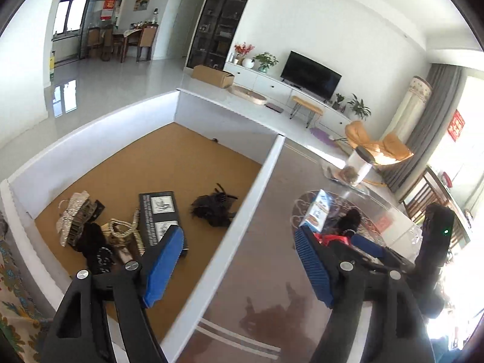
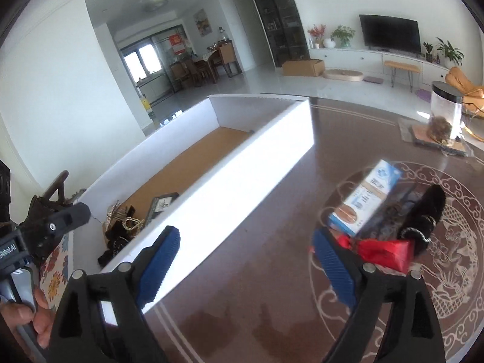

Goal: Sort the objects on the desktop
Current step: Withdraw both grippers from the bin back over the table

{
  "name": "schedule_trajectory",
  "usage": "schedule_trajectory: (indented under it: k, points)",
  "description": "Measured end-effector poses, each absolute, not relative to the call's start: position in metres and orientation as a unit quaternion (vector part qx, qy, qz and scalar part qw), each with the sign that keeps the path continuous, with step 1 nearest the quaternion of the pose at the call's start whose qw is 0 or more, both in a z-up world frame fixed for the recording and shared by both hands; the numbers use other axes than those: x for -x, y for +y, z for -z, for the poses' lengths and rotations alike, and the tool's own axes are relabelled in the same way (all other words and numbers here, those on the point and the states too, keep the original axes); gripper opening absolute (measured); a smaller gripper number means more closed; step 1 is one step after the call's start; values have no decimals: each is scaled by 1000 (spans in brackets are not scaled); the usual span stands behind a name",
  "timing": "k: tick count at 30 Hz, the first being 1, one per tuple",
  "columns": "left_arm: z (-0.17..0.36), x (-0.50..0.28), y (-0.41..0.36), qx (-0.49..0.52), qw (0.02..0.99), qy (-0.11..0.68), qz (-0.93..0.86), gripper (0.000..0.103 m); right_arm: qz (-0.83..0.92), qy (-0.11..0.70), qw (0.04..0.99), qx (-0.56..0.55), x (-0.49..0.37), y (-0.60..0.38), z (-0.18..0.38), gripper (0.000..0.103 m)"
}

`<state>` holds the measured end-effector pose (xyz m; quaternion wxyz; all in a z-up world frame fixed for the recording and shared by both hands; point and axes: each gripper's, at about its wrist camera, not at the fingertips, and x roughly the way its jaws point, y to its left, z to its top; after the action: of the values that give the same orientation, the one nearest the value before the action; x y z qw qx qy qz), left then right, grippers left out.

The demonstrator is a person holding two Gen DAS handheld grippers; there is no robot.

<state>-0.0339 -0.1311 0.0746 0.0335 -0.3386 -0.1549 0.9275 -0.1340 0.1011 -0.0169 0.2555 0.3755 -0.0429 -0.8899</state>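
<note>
Cork-brown lining covered the floor of the shallow white-walled sorting tray, which stood on the left part of the dark brown glossy table. Inside the tray, towards its near left corner, lay a silver rhinestone hair clip, a black fuzzy hair clip, a string of pearl beads and a flat black card with printed pictures, all crowded together and partly overlapping. A black feathery hair accessory lay apart from them, near the tray's right wall.

On the table to the right of the tray, over a white ornamental pattern, a blue-and-white cardboard box was tilted against other items. A red ribbon-wrapped packet lay just in front of it, and a black velvety item was beside both. A clear jar with a black lid stood far right on a mat.

Left tongs stood wide open, nothing between the blue pads, hovering over the tray's right wall. Right tongs were likewise wide open and empty, above the table between the tray wall and the red packet. A hand gripped the left tool's handle at the lower left of the right wrist view.
</note>
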Motion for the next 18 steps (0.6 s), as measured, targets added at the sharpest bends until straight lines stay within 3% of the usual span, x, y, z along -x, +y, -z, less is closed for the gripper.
schedule_trajectory:
  k: [2,10,18]
  points:
    - [-82,26,-86,320,82,-132,-935,103,900,-31,200,-386,110,152,34,91]
    - [-24,38,47,386,171,-44,-905,103,896,-49,57,-437,28,293,82,91]
    - [41,29,74,449,143,1,-882,103,890,-51,60,-449,17,299,97,92]
